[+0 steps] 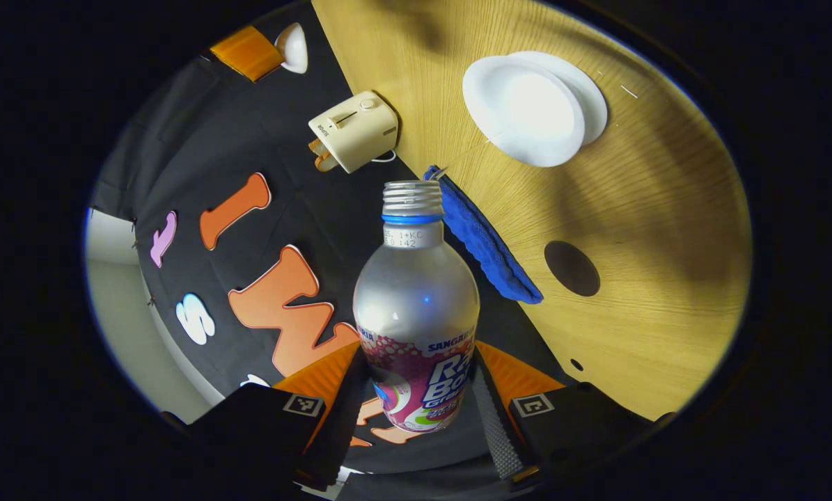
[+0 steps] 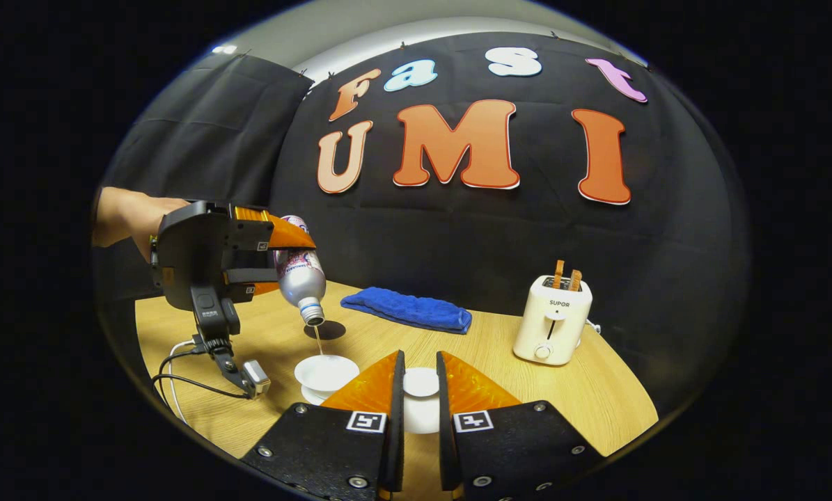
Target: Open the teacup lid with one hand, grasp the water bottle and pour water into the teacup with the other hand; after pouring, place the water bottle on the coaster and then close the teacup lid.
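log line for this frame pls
phase: pouring | left gripper: shut on water bottle, tilted over teacup | right gripper: holds lid | coaster: bare

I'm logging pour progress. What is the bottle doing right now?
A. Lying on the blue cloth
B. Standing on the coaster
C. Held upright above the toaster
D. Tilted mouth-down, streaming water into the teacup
D: in the right gripper view the left gripper holds the bottle tilted mouth-down, with a thin stream falling into the teacup.
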